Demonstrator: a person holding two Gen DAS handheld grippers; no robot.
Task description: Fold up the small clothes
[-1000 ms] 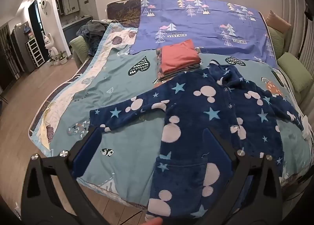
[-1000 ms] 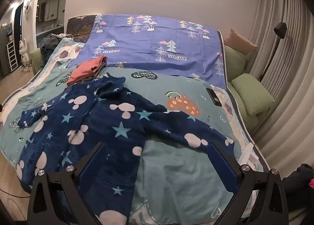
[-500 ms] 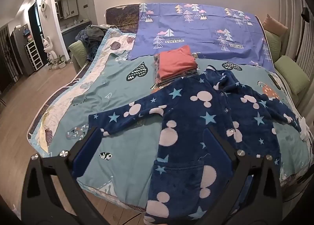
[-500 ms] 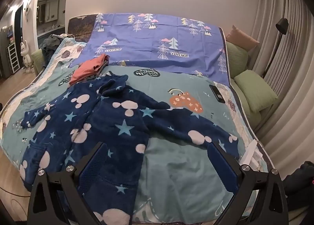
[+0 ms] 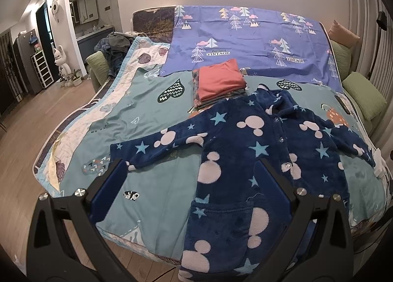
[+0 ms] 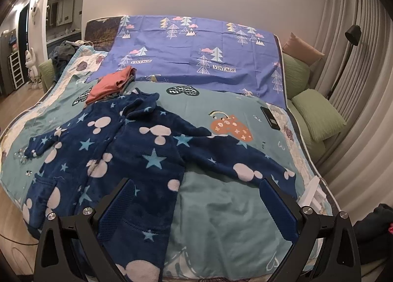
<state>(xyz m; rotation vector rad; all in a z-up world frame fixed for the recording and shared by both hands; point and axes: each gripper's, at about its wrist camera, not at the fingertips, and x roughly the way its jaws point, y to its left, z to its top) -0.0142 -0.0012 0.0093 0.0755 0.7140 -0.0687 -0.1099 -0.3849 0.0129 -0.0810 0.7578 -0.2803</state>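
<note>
A navy fleece child's robe (image 5: 248, 159) with stars and pink mouse heads lies spread flat on the bed, sleeves out to both sides, hem hanging over the near edge; it also shows in the right wrist view (image 6: 137, 154). A stack of folded clothes topped by a coral piece (image 5: 219, 83) sits behind its collar (image 6: 110, 83). My left gripper (image 5: 191, 176) is open and empty, held back above the near bed edge. My right gripper (image 6: 196, 191) is open and empty, above the robe's right side.
The bed has a teal cover (image 5: 147, 119) and a purple tree-print sheet (image 5: 245, 38) at the head. Green pillows (image 6: 316, 115) lie along the right side, a black phone (image 6: 269, 117) near them. A floor lamp (image 6: 351, 36) stands right. Wooden floor (image 5: 29, 134) lies left.
Both grippers have drawn back and up from the bed, so more of the robe and the near edge shows. The robe has not moved.
</note>
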